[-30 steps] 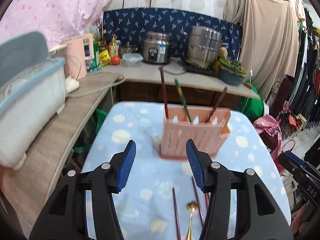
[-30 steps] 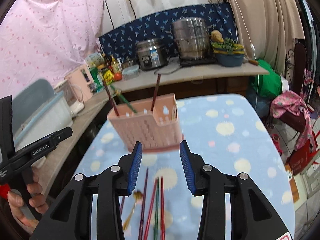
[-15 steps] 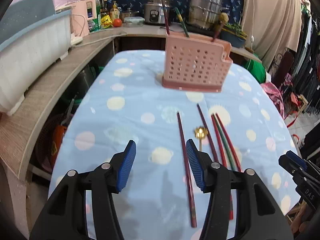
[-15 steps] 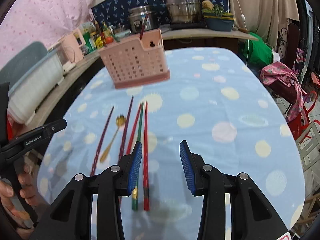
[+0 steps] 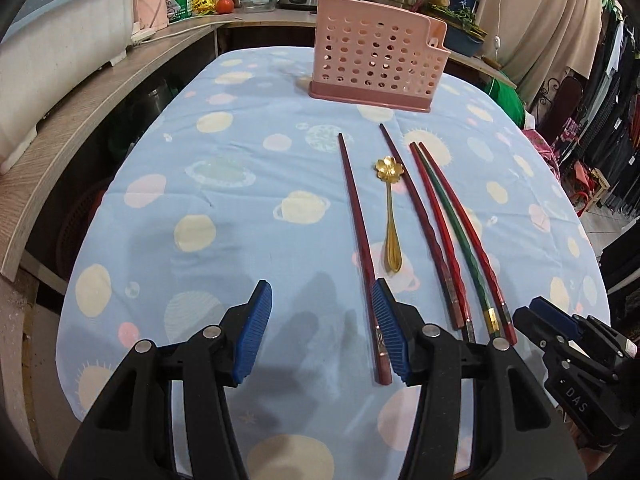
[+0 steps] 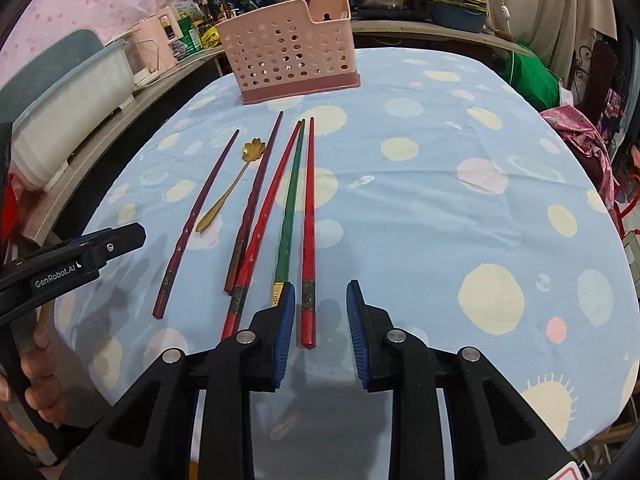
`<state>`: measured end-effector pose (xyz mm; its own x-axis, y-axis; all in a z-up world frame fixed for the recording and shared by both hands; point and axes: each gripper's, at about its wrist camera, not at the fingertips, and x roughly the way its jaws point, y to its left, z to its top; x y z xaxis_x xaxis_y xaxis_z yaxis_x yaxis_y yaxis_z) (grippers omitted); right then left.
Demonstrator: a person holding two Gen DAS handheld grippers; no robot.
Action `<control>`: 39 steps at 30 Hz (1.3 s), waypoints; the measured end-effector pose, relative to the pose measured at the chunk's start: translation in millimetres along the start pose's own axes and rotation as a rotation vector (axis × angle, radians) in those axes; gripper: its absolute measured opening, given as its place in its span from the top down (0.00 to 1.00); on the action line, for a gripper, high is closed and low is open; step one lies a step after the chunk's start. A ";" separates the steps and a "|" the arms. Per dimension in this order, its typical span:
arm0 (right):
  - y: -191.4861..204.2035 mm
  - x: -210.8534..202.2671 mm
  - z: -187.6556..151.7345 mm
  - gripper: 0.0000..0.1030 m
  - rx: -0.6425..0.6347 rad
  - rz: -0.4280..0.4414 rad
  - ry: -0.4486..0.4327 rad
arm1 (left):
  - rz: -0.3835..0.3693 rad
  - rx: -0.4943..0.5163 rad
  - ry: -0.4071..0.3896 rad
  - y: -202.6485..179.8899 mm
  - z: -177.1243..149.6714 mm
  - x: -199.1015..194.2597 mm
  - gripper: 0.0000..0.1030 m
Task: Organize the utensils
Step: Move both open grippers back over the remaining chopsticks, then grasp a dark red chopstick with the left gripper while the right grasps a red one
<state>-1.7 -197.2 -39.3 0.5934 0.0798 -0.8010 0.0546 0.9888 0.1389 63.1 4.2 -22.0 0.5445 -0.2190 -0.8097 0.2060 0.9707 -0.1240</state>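
A pink perforated utensil holder [image 5: 376, 66] [image 6: 290, 62] stands at the table's far end with chopsticks standing in it. Several chopsticks lie side by side on the cloth: dark red ones [image 5: 360, 240] [image 6: 196, 216], red ones [image 6: 308, 220] and a green one [image 5: 460, 236] [image 6: 290, 204]. A gold flower-headed spoon [image 5: 390, 208] [image 6: 236, 182] lies among them. My left gripper [image 5: 320, 332] is open and empty, near the leftmost chopstick's near end. My right gripper [image 6: 320, 332] is open and empty, over the rightmost red chopstick's near end.
The table has a blue planet-print cloth [image 5: 240, 168]. A wooden counter [image 5: 80, 92] runs along the left with a white tub [image 5: 52, 68]. Pots and bottles stand behind the holder. Clothes hang at the right.
Both grippers have pulled back from the holder and tilted down toward the near ends of the chopsticks. Both stay open and empty.
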 end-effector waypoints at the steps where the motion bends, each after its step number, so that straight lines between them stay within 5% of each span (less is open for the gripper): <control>1: 0.3 1.2 -0.7 0.79 -0.001 0.001 0.004 | -0.002 0.001 0.002 -0.3 -1.7 0.0 0.52; 28: 2.8 10.3 -7.6 0.86 -0.027 -0.014 0.017 | -0.004 0.084 0.057 -24.4 -28.1 18.9 0.53; 35: 2.7 10.1 -7.7 0.87 -0.025 -0.012 0.018 | -0.014 0.113 0.053 -26.3 -30.1 17.4 0.90; 39: 0.2 10.2 -6.0 0.92 -0.013 -0.004 0.024 | -0.021 0.107 0.057 -24.9 -29.9 16.9 0.93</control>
<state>-0.5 -195.4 -50.9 0.5738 0.0789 -0.8152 0.0465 0.9906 0.1287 42.8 -20.7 -49.8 0.4924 -0.2307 -0.8392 0.3042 0.9490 -0.0823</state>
